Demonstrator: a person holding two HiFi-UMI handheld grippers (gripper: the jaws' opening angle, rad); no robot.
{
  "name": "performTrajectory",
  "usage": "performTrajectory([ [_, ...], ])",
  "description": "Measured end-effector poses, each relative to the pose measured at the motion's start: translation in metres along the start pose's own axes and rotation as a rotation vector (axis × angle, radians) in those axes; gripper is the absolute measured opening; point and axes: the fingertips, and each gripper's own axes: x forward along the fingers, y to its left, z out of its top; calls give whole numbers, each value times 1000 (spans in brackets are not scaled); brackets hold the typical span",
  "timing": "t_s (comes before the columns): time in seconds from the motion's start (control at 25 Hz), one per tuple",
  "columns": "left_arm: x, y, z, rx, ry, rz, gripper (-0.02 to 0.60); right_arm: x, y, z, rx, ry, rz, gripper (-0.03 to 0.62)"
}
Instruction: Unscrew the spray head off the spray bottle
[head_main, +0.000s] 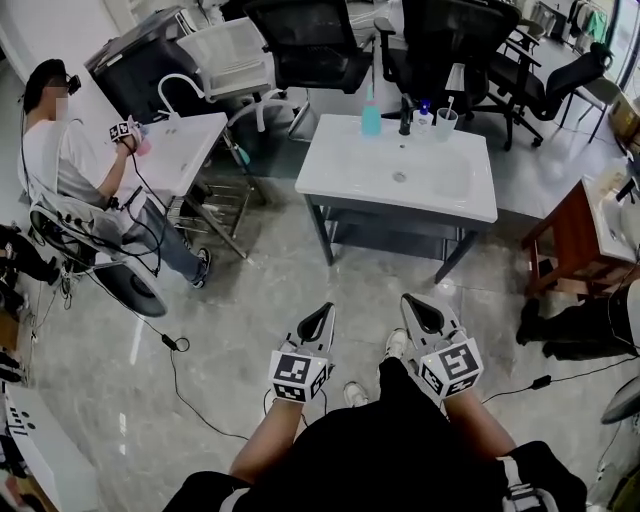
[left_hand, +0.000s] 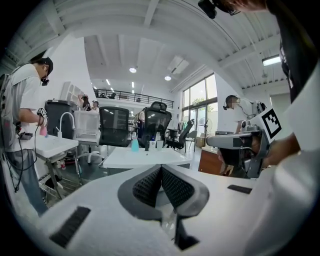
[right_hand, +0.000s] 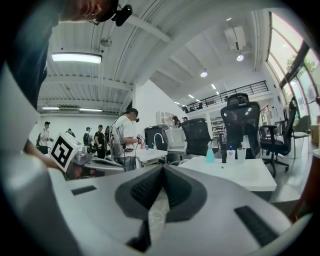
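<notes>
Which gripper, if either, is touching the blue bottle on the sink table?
Apart, both. Head view: left gripper and right gripper sit low near the camera, a stretch of floor between them and the blue bottle on the sink table.

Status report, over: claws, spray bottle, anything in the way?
Left claw shut, empty. Right claw shut, empty. Spray bottle upright on sink table, far edge, untouched. Dark bottle close beside.

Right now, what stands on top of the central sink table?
At the sink table's back: teal bottle, dark tap, blue-capped bottle, cup. The cup's inside is hidden.
</notes>
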Motion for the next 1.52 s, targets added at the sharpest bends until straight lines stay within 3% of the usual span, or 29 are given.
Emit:
performTrajectory([
  [0.36, 73, 18, 17, -1, 1, -39, 17, 44, -57, 8, -9, 2, -17, 6],
  [0.92, 190, 54, 48, 16, 19, 7, 17, 117, -164, 23, 4, -3, 13, 5],
  [1.52, 277, 64, 64, 21, 39, 36, 17, 146, -246, 27, 26, -7, 30, 6],
])
